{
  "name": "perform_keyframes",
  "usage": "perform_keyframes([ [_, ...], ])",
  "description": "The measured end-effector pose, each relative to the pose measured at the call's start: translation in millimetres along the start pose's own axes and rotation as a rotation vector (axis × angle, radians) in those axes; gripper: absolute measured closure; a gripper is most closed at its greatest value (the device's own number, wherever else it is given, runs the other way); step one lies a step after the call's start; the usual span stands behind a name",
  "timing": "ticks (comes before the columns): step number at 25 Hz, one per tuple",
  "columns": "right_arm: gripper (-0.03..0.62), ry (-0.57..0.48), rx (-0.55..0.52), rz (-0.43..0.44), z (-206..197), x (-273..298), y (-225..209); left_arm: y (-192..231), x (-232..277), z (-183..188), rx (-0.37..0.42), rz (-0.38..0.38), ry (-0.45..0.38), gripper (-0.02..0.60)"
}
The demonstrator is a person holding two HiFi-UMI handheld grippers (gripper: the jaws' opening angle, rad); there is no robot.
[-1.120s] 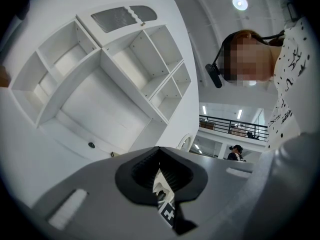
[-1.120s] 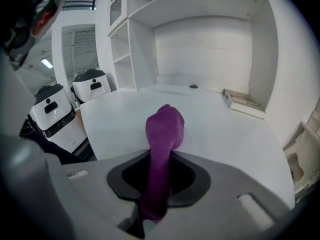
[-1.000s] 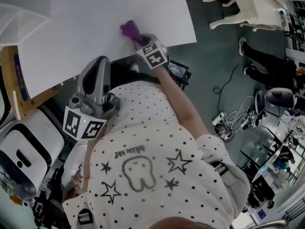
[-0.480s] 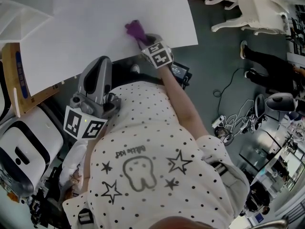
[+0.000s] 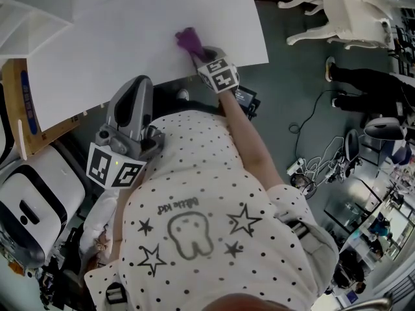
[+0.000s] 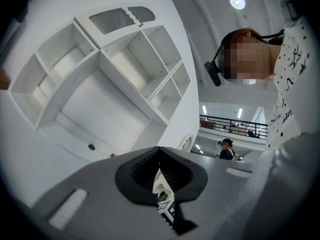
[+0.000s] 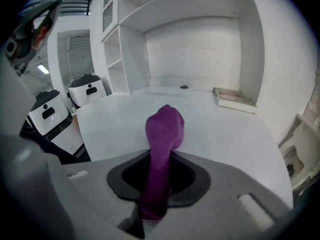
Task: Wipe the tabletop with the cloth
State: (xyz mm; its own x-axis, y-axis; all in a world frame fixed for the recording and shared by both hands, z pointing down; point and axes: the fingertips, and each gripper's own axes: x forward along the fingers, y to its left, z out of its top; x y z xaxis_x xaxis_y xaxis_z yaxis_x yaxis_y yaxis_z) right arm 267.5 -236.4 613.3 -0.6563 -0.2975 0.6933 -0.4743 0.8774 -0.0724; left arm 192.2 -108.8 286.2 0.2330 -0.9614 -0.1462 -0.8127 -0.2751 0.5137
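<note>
Leftmost, two white machines (image 5: 35, 203) are seen parked on the floor beside the table (image 5: 117, 50), with a wooden board (image 5: 14, 102) at the table's left edge. The same machines (image 7: 50, 111) are picked up at the left of the right gripper view.

Left gripper (image 5: 135, 86) is held off the table, close to the dotted shirt (image 5: 194, 199), with its marker cube (image 5: 113, 167) toward the person. Its camera is pointed up at a white shelf unit (image 6: 100, 79) and ceiling lights. Left gripper (image 6: 160, 181) jaws are seen pressed together, with only a thin seam left between them and nothing clamped.

Table is white and mostly bare. A flat tray (image 7: 234, 99) and a small dark item (image 7: 184, 87) are seen at its far side, in front of the shelf unit (image 7: 195, 39).

Cloth (image 5: 188, 39) is purple, bunched, and located on the tabletop near the edge closest to the person, toward the table's right corner. Cloth (image 7: 163, 134) is gripped at its lower part, and the bunched free end sticks out past the jaws onto the white surface.

Right gripper (image 5: 198, 54) is reached over that table edge, with its marker cube (image 5: 218, 75) just behind. Right gripper (image 7: 160, 181) jaws are clamped on the cloth.

Further right, cables (image 5: 318, 161) are spread on the dark floor. White chairs (image 5: 347, 8) are seen at top right, and a person's dark-trousered legs (image 5: 363, 83) beside them.
</note>
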Motion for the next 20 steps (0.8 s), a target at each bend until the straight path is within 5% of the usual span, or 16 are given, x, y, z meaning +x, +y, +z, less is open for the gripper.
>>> perform_keyframes([
  [20,0.519,-0.016,0.020,-0.031,-6.5,-8.5,-17.2,-0.3,3.5,-2.1,-0.004,-0.007,0.005,0.586],
])
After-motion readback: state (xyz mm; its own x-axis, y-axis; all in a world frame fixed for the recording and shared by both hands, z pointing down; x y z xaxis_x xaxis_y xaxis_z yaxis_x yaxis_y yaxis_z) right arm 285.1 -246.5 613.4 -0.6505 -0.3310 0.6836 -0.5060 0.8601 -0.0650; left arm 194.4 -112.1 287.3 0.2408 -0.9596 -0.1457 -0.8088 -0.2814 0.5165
